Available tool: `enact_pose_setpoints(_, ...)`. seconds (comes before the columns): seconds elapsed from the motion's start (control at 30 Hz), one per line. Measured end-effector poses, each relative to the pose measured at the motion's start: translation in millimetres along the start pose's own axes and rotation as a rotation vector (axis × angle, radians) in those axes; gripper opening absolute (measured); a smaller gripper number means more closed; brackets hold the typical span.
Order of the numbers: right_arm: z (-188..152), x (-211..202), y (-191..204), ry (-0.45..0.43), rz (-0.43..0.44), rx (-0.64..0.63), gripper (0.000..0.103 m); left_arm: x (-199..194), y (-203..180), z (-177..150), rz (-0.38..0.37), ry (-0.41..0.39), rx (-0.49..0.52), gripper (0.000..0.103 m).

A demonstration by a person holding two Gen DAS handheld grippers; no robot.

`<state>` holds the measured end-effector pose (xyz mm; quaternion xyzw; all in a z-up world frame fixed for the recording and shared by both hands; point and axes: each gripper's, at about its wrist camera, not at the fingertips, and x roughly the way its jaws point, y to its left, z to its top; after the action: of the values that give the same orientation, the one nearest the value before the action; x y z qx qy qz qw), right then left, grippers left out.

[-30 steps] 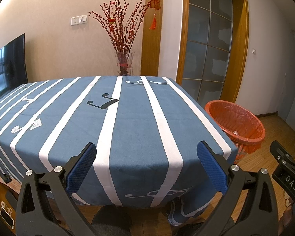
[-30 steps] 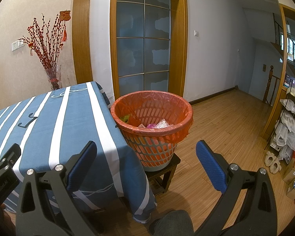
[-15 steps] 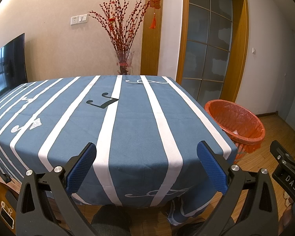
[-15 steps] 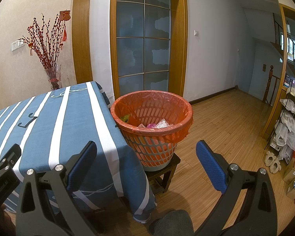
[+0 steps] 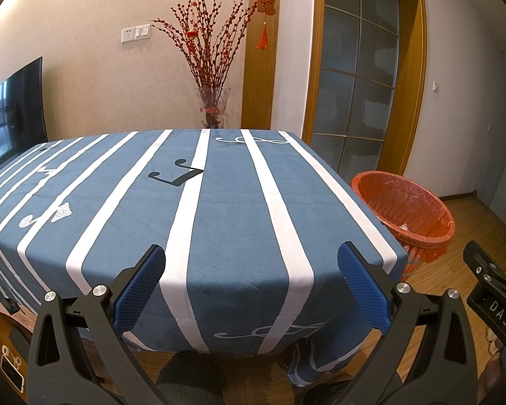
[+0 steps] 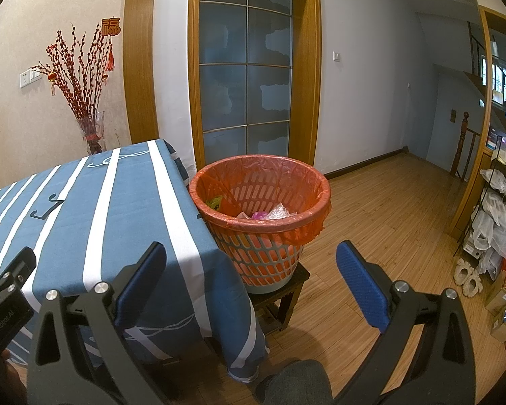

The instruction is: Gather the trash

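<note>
Trash [image 6: 259, 212] is lying in the orange-lined basket [image 6: 300, 182], which is sitting on a small stool [image 6: 286, 295] just beside the table's corner. You are holding your left gripper [image 5: 251, 287] wide over the striped tablecloth [image 5: 219, 209] and your right gripper [image 6: 251, 287] wide too, both gripping nothing, with the basket beyond its fingers

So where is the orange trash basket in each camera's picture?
Left wrist view: the trash basket sits at the right, past the table's right edge, partly hidden by the tablecloth.
Right wrist view: the trash basket is in the middle, on a small dark stool, with trash inside.
Shared landmark: the vase of red branches behind the table.
</note>
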<state>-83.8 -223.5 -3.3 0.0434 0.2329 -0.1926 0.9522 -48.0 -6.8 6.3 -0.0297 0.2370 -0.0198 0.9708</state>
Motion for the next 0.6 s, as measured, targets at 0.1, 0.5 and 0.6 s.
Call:
enact_pose_setpoints(0.1,0.1,0.0,0.1,0.0,0.0,0.0,0.099,0.4,-0.4,-1.9,-0.001,-0.001,0.001,0.1)
enact_pose_setpoints(0.5,0.5,-0.2,0.0,0.0,0.0,0.0,0.099,-0.5,-1.4,-1.1,0.004,0.005,0.001,0.1)
enact_pose_setpoints(0.6,0.6,-0.1,0.1,0.001,0.0,0.0,0.099,-0.9,-1.0,-0.5,0.008,0.007,0.001,0.1)
